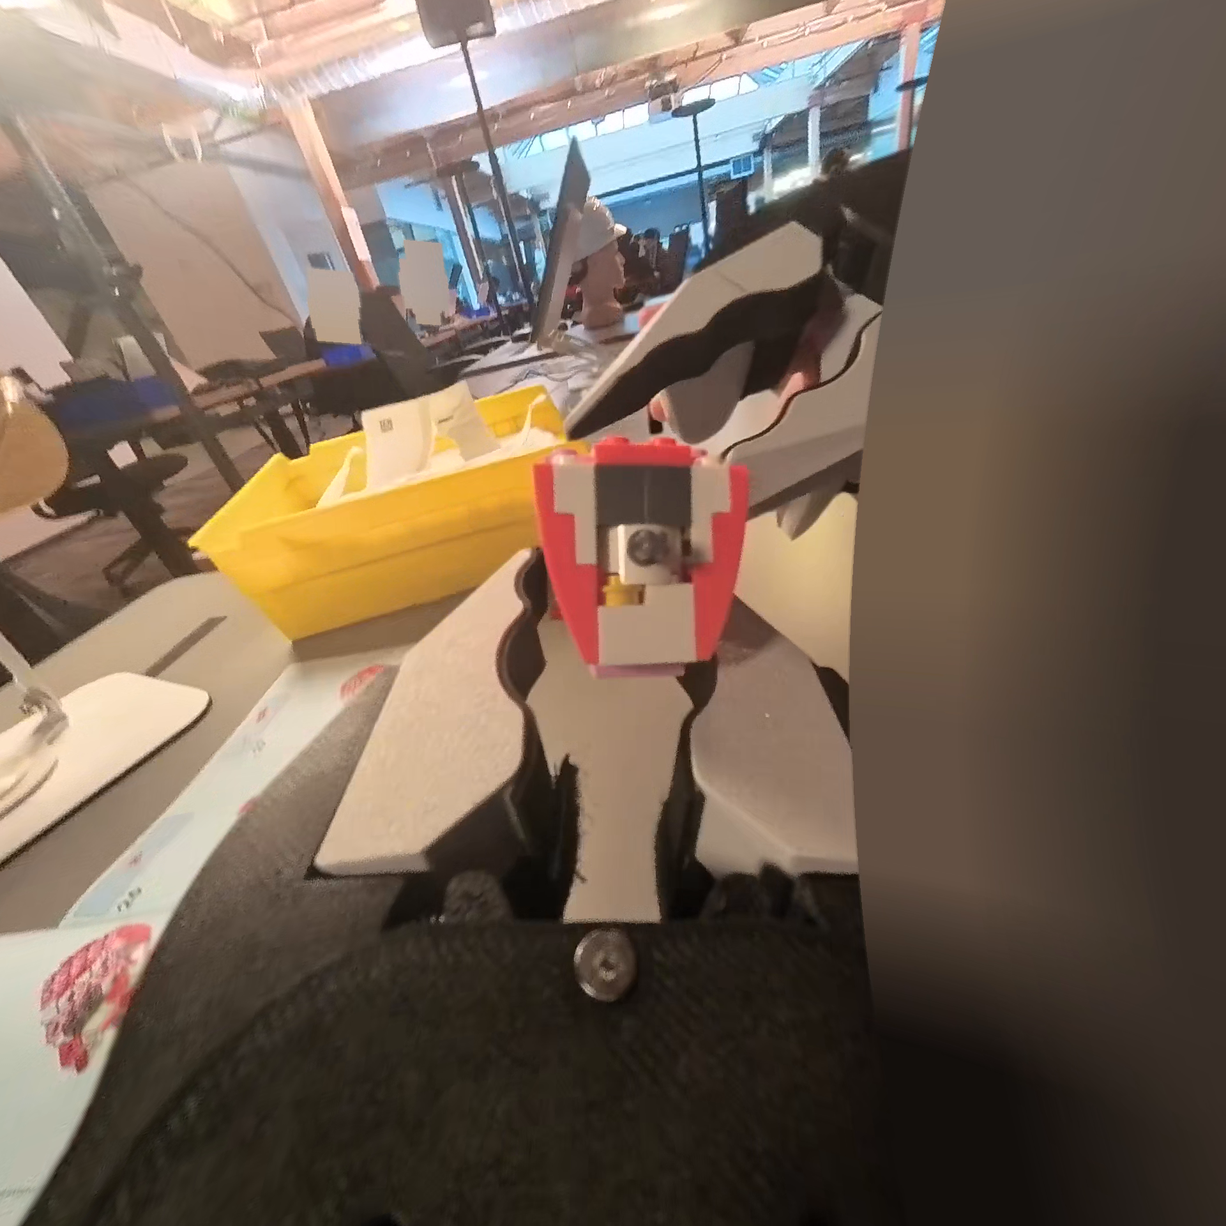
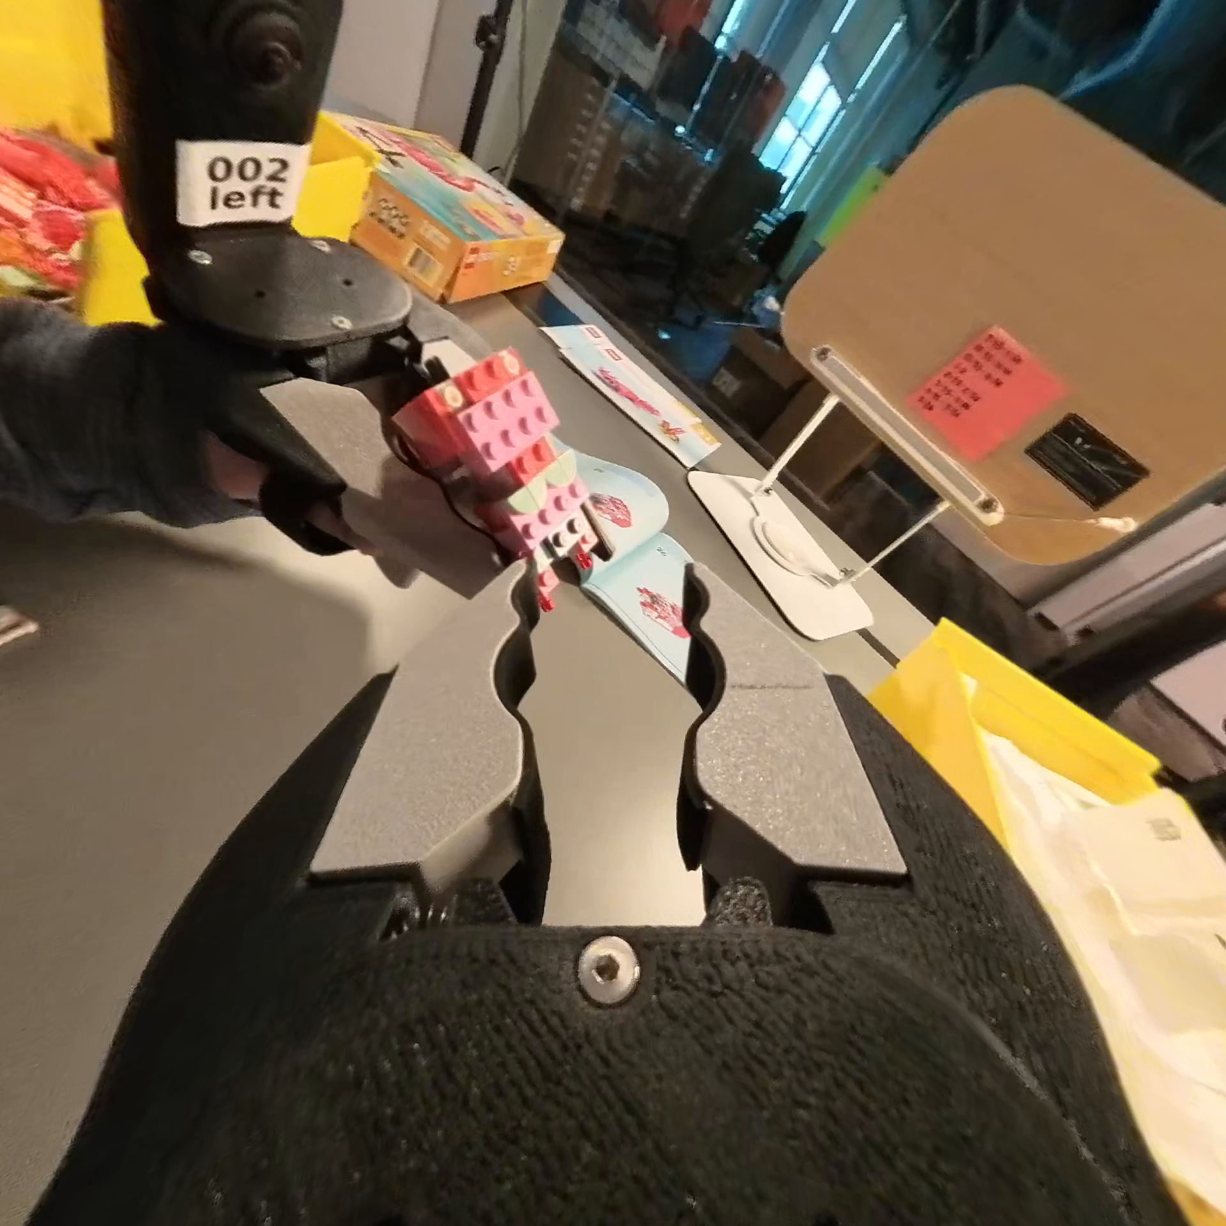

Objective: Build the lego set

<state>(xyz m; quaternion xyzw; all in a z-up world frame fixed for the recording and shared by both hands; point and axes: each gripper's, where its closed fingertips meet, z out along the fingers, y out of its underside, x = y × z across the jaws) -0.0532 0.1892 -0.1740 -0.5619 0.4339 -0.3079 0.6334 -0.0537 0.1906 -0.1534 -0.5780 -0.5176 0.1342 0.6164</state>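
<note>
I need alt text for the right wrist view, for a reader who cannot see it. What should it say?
The right gripper is open above a grey table, nothing between its fingers. Just beyond, the left gripper grips a red and pink toy-brick model over an open light-blue instruction booklet. A yellow plastic bin sits at right.

Between your right gripper's point(image 2: 610, 584) spread fingers the grey worktop point(image 2: 166, 696) lies bare, and to its left stretches a wide open patch. Straight ahead the brick model point(image 2: 511, 451) clamped in your left gripper point(image 1: 640, 597) blocks the way, just beside your right gripper's left fingertip. An open booklet point(image 2: 647, 600) lies flat under the tips. On the right a white stand base point(image 2: 789, 550) with its board point(image 2: 995, 278) and a yellow bin point(image 2: 1015, 723) close off that side.
</note>
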